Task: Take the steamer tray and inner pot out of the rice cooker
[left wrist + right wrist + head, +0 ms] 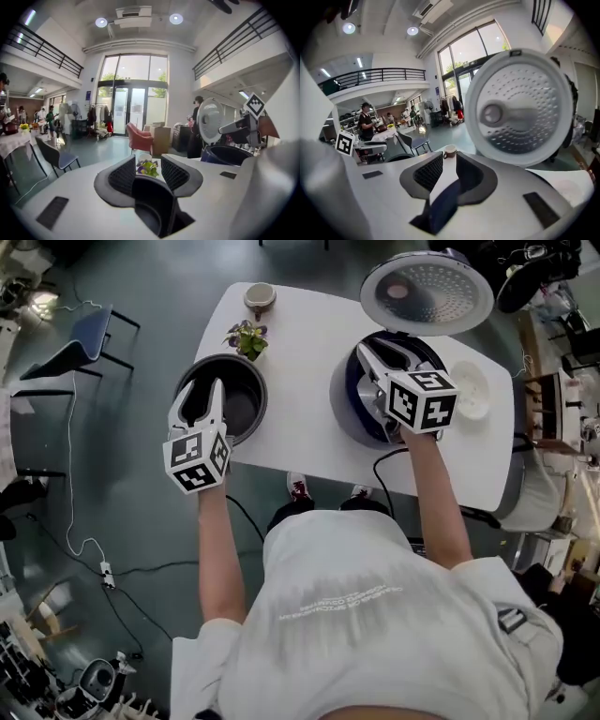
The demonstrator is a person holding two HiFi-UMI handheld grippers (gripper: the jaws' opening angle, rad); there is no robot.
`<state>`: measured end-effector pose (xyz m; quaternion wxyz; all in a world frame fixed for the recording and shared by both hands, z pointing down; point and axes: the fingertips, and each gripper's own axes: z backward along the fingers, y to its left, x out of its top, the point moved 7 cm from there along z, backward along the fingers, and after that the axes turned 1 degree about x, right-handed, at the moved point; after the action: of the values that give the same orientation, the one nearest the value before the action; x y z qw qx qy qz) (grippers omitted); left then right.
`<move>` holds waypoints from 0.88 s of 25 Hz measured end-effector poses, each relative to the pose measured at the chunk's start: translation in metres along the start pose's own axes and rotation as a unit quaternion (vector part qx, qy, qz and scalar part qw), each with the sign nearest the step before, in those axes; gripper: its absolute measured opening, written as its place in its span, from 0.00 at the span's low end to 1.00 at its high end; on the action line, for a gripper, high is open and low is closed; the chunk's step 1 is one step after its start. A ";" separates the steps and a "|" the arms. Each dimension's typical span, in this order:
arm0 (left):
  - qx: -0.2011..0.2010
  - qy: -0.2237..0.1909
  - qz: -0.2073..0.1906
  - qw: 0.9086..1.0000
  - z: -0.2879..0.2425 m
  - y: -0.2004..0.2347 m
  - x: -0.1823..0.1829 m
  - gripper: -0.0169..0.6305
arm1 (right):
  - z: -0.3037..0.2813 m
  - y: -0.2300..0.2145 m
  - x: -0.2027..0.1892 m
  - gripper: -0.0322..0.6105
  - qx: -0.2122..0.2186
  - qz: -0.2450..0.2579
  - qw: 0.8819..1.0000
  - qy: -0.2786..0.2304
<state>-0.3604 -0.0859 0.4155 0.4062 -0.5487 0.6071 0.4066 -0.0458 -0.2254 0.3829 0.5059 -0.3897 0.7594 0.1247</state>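
The dark inner pot [246, 401] stands on the white table [300, 362] at the left, empty. My left gripper [200, 392] hovers over its near left rim, jaws open with nothing between them. The rice cooker [349, 401] sits at the right with its lid [427, 292] raised; the lid [518, 110] fills the right gripper view. My right gripper [375, 357] is over the cooker's open bowl, jaws open and empty. A white round steamer tray [472, 390] lies on the table just right of the cooker.
A small potted plant [247, 337] and a cup [260, 298] stand at the table's far left; the plant [148, 167] shows between the left jaws. The cooker's cord [384, 465] hangs off the near edge. A blue chair [94, 338] stands left of the table.
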 end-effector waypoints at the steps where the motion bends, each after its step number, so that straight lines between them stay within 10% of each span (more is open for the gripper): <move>1: -0.015 -0.006 -0.008 1.000 -0.006 -0.012 0.007 0.30 | 0.014 -0.011 0.001 0.21 -0.017 0.002 1.000 -0.007; 12: -0.172 -0.043 -0.074 0.981 -0.054 -0.154 0.062 0.22 | 0.149 -0.118 -0.005 0.17 -0.164 -0.031 0.984 -0.065; 22: -0.224 -0.062 -0.158 0.960 -0.056 -0.243 0.087 0.08 | 0.212 -0.148 -0.010 0.11 -0.176 -0.004 0.981 -0.083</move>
<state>-0.1264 -0.1842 0.3407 0.3687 -0.6881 0.3801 0.4961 0.2045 -0.1952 0.3254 0.4907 -0.4646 0.6793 0.2862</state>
